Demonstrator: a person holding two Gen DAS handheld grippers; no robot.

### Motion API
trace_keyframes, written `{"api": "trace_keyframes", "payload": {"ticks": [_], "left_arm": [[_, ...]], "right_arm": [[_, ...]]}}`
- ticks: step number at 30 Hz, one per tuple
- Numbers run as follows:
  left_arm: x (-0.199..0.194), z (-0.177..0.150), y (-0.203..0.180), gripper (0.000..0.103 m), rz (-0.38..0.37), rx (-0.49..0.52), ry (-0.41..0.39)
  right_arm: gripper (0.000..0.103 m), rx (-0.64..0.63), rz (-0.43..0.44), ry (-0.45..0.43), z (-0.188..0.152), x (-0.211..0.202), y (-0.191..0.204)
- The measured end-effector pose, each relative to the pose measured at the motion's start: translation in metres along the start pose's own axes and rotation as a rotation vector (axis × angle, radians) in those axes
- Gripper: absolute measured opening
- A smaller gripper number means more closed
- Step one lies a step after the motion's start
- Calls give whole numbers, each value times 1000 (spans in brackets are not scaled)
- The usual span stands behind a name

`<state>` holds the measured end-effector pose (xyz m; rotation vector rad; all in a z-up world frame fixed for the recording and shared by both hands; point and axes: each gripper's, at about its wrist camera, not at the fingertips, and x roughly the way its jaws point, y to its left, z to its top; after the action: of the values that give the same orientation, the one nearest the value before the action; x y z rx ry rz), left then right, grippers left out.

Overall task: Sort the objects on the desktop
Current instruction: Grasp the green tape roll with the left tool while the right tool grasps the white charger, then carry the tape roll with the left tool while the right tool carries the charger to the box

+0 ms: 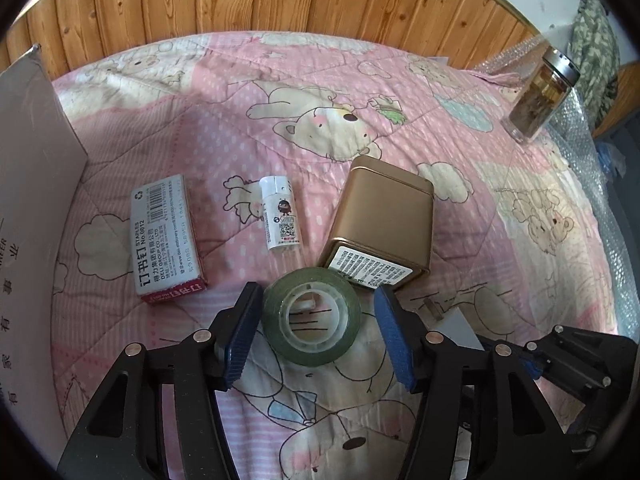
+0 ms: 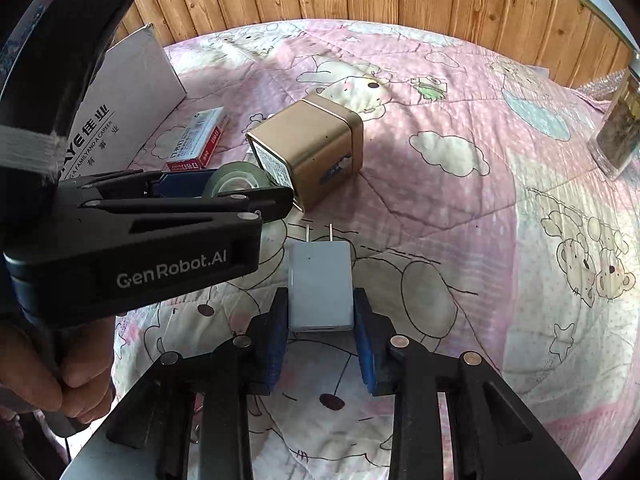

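A roll of clear tape (image 1: pixel 311 316) lies flat on the pink quilt (image 1: pixel 280 92). My left gripper (image 1: pixel 316 309) is open around it, a blue pad on each side, and the right pad stands clear of the roll. In the right wrist view the left gripper (image 2: pixel 224 194) reaches in from the left, with the tape roll (image 2: pixel 236 178) at its tips. My right gripper (image 2: pixel 320 300) is shut on a pale grey plug charger (image 2: pixel 320 280), whose prongs point away from me. The charger (image 1: pixel 456 326) also shows at the lower right of the left wrist view.
A staples box (image 1: pixel 168 240), a small white tube (image 1: pixel 280 216) and a gold tin (image 1: pixel 384 220) on its side lie just beyond the tape. A glass jar (image 1: pixel 540 96) stands far right. A white cardboard box (image 1: pixel 28 200) walls the left. Bubble wrap (image 1: pixel 592 152) borders the right.
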<state>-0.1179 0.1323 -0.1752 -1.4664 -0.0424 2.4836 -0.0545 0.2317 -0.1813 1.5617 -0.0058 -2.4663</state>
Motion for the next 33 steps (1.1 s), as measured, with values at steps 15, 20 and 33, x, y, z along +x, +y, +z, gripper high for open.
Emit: {"api": "trace_keyframes", "payload": {"ticks": [15, 20, 33], "left_arm": [[-8, -6, 8, 50, 5, 37, -35], [-26, -6, 13, 50, -9, 2, -46], [-99, -1, 24, 50, -1, -27, -116]], "right_arm": [[31, 20, 62, 5, 8, -11, -2], [32, 42, 75, 1, 9, -18, -3], [32, 22, 116, -55, 13, -53, 24]]}}
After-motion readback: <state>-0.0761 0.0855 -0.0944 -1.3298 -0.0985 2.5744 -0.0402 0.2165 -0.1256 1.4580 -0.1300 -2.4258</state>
